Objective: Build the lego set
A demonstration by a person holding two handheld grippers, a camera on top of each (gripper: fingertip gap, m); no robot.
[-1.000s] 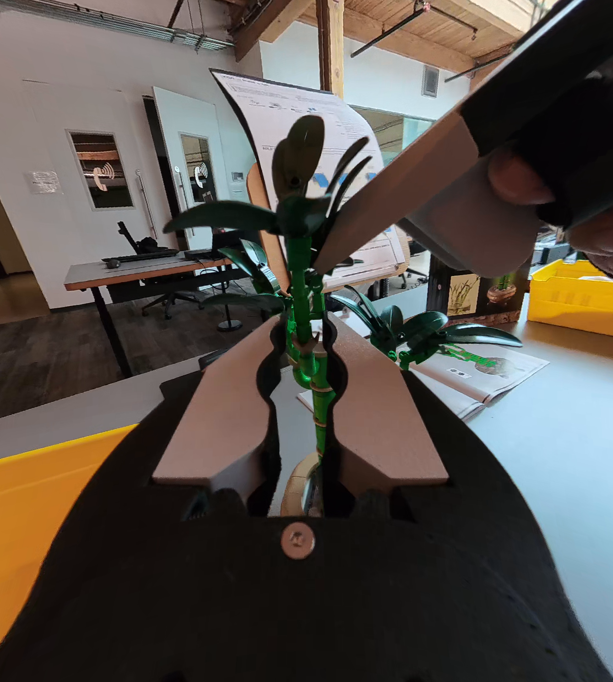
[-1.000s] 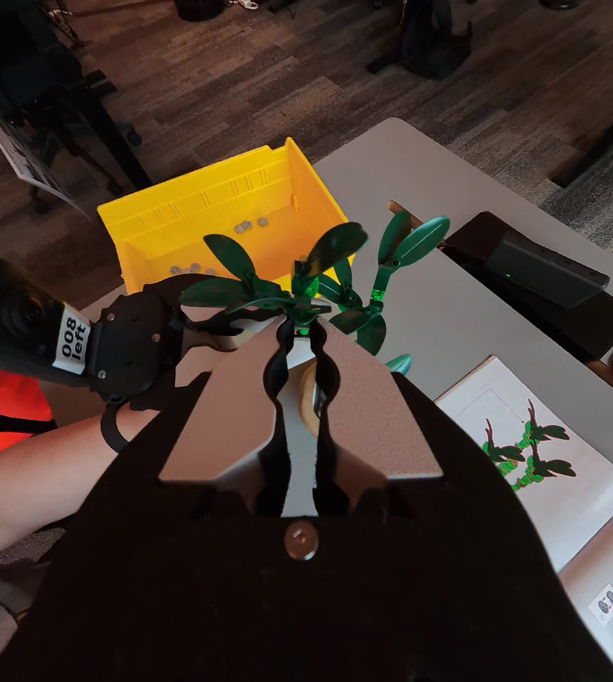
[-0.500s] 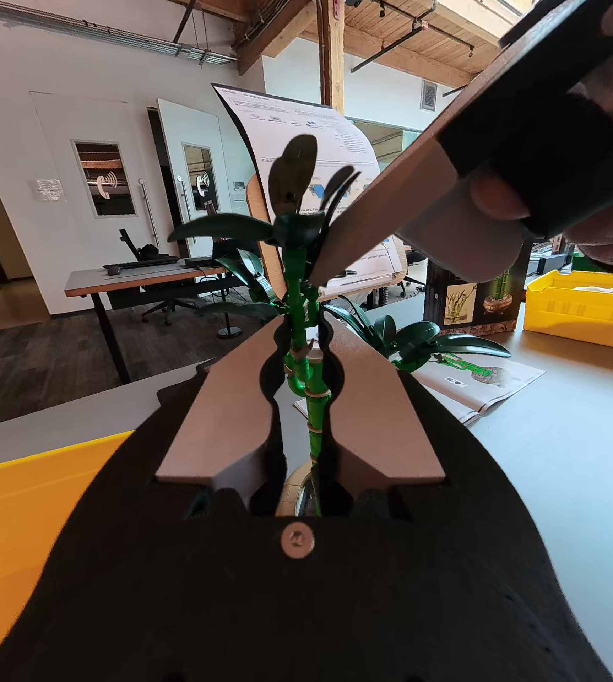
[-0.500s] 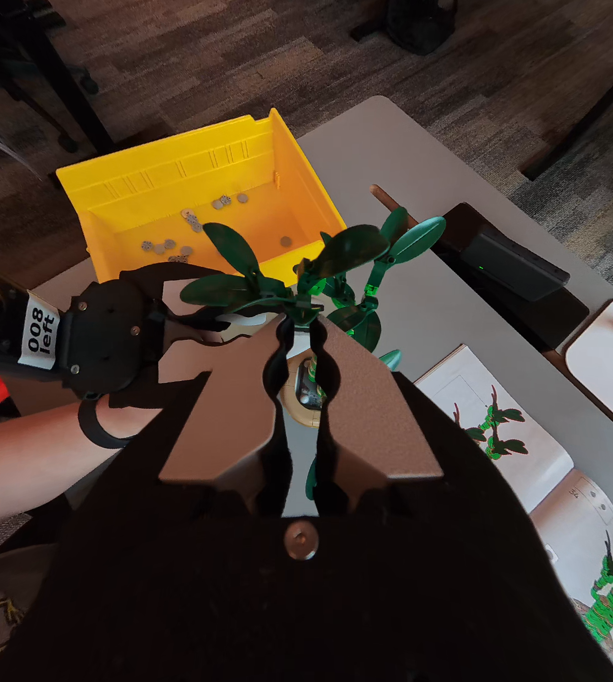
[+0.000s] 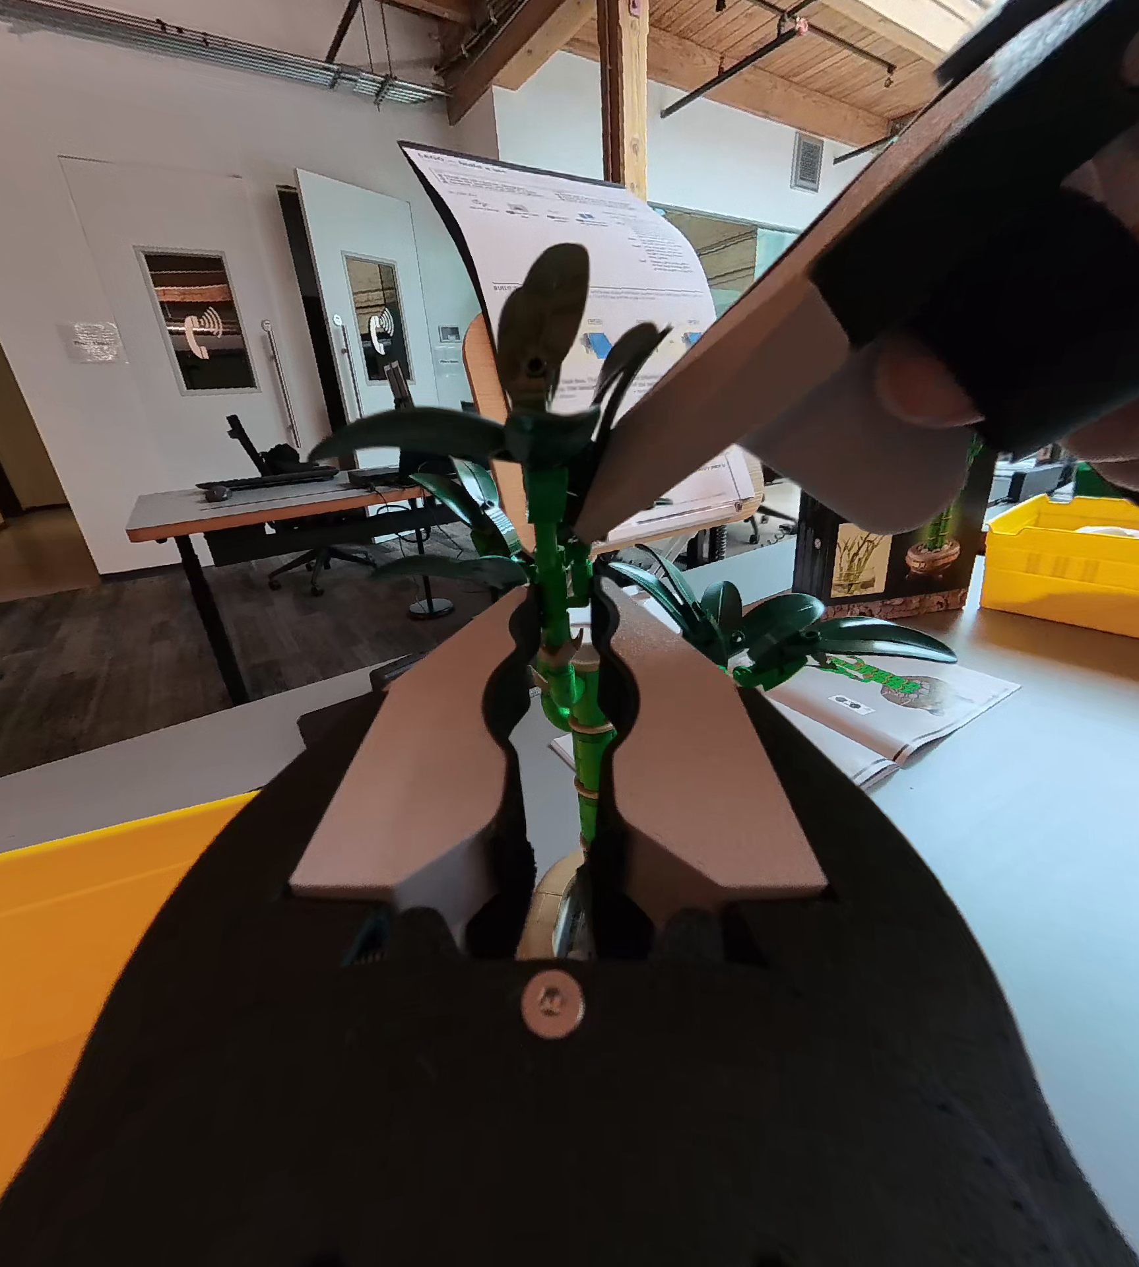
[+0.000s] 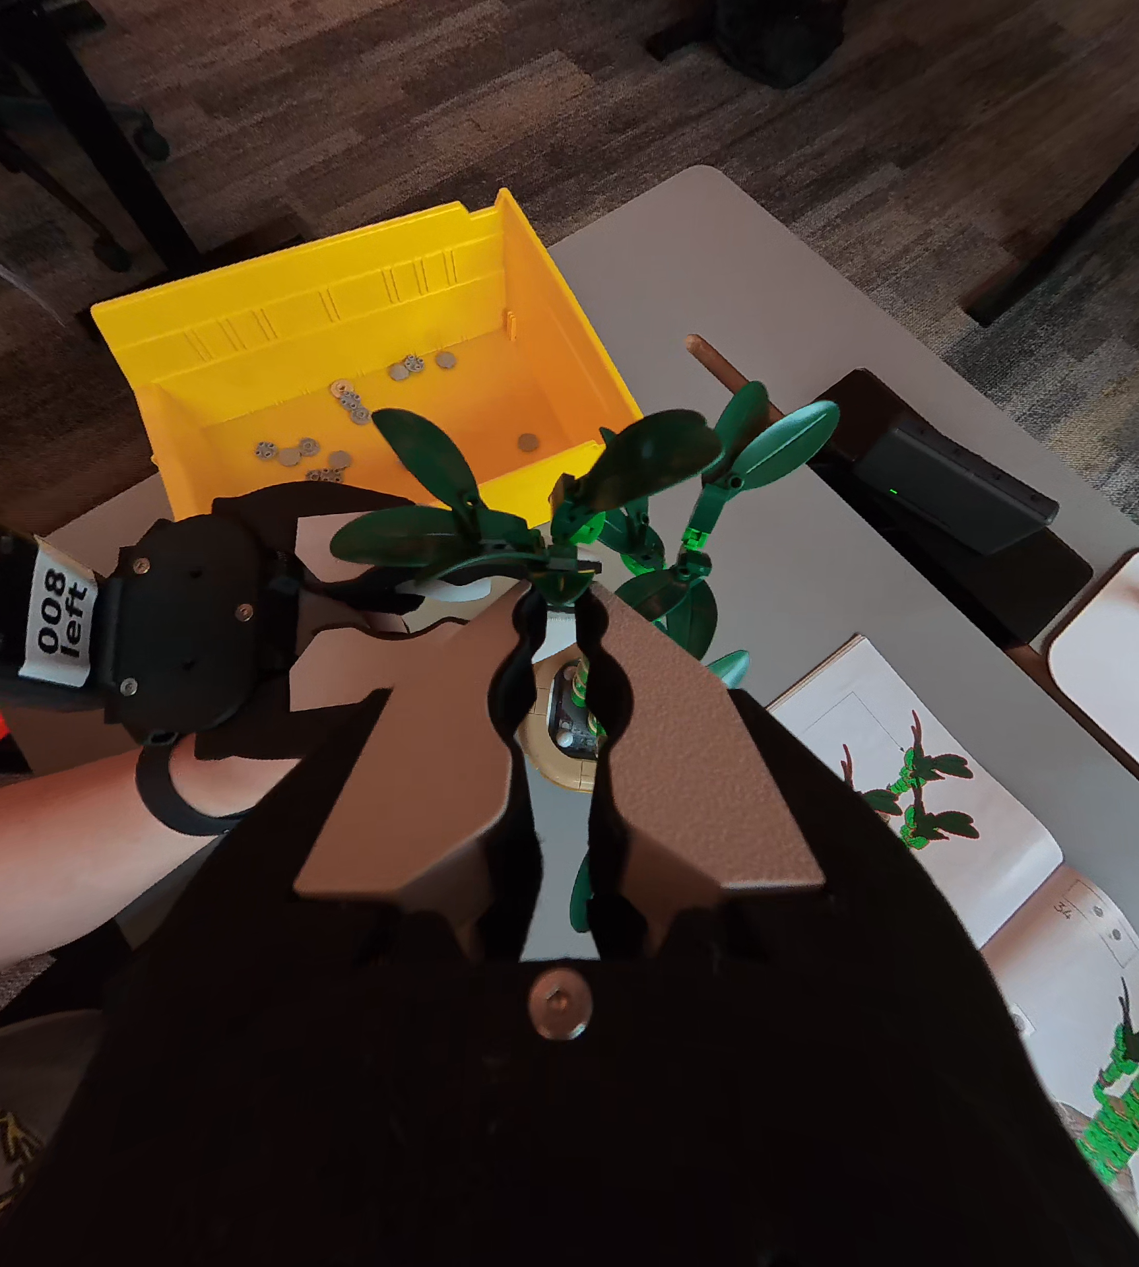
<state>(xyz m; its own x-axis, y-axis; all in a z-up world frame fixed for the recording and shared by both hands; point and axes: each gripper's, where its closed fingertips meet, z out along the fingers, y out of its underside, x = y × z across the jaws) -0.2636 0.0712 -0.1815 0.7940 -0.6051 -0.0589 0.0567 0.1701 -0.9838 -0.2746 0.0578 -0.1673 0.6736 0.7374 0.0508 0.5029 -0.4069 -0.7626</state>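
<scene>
Standing upright on grey tabletop [image 5: 1033, 891]: green lego bamboo stalk [image 5: 563, 685], gripped low by left tool [image 5: 563, 613], leafy top [image 6: 484, 535] pinched by right tool [image 6: 556, 603]. Yellow bin [image 6: 347, 329] far left.

White walls [image 5: 18, 226] and two glazed doors [image 5: 200, 319] are seen beneath a timber ceiling [image 5: 724, 41]; a side table [image 5: 265, 497] and office chair [image 5: 306, 555] are set on dark flooring [image 5: 73, 658].

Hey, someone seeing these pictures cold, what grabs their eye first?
The green lego bamboo stalk with dark leaves, rising between the left tool fingers while the right tool pinches its top. Behind it in the right wrist view, a bright yellow bin holds small grey pieces.
</scene>
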